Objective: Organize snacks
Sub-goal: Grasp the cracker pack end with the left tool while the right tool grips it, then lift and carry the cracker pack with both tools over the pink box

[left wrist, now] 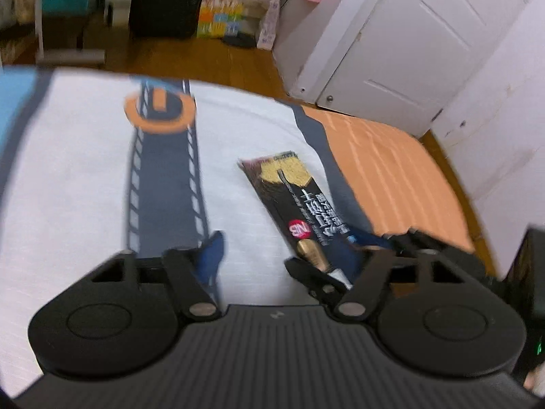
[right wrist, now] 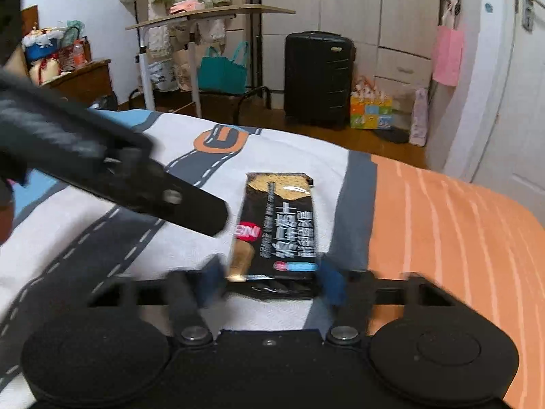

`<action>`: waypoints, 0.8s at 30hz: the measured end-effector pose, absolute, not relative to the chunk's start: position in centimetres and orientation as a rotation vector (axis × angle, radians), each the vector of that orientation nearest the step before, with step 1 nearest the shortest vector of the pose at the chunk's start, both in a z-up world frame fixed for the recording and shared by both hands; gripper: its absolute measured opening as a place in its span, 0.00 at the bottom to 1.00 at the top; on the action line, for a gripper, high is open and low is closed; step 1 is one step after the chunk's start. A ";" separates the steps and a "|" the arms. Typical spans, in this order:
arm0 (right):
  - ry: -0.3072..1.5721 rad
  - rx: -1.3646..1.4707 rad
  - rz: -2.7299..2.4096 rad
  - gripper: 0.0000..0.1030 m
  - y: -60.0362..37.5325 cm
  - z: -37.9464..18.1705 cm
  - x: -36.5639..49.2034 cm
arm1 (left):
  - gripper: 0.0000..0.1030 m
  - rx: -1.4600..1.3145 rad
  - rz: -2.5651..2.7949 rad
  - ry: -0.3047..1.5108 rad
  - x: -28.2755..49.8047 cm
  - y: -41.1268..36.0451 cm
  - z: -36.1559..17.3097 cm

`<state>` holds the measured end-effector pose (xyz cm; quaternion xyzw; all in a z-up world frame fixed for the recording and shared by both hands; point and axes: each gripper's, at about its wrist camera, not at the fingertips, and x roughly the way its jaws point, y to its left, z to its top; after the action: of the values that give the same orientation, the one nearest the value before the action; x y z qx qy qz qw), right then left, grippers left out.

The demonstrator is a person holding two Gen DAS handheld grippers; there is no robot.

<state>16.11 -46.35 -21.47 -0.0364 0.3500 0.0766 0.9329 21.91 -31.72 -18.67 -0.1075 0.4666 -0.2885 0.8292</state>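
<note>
Now my right tool (right wrist: 269, 281) has the near end of the black snack pack (right wrist: 277, 225) between its fingers. I cannot tell if it squeezes. My left tool (left wrist: 286, 255) is open on the bed (left wrist: 85, 177).

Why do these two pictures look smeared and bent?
Left wrist view: motion blur smears the whole frame, the blue fingers worst; the fisheye lens bows the bed edge into an arc. Right wrist view: the far room, such as the suitcase, is fairly sharp, while the fingers and the near end of the snack packet are blurred. Lighting is soft indoor light, with no harsh glare.
</note>
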 end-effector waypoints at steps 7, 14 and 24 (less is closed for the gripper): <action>0.706 -0.025 0.118 0.56 -44.0 -21.1 14.4 | 0.34 -0.378 -0.651 1.033 22.1 -31.8 -21.2; 0.737 0.030 0.070 0.55 -42.6 -20.5 13.3 | 0.26 -0.402 -0.652 1.073 21.7 -30.3 -21.0; 0.814 0.137 0.091 0.55 -39.8 -18.6 11.3 | 0.27 -0.328 -0.611 1.109 18.7 -27.0 -18.4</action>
<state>11.27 -39.83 -18.64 0.0667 0.3954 0.0442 0.9150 18.70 -26.99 -18.37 -0.1525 0.5159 -0.2844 0.7935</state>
